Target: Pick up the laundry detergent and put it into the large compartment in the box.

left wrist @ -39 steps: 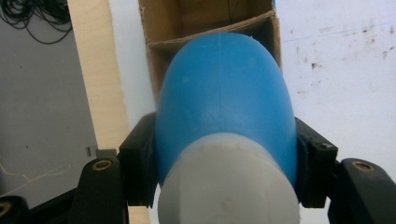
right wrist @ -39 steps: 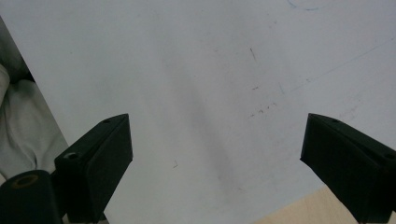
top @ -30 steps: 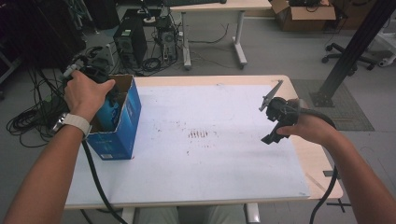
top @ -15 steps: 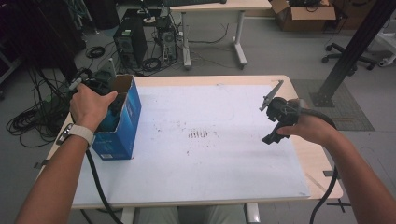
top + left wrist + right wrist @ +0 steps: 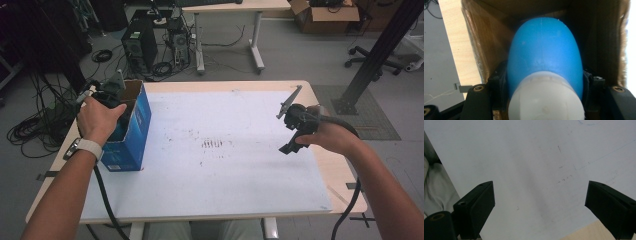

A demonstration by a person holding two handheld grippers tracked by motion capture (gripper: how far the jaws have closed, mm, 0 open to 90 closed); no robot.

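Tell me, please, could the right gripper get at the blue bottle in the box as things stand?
Probably not yet. The right gripper hangs open across the table, while the left gripper fills the box opening, clamped on the bottle.

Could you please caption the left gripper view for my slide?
Left gripper clamps a blue bottle inside the cardboard box.

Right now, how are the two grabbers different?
The left gripper is down in the blue box, squeezing a blue bottle with a white cap; the right gripper holds nothing. The left's jaws are closed on the bottle; the right's are wide apart above the white sheet. Both have black jaws.
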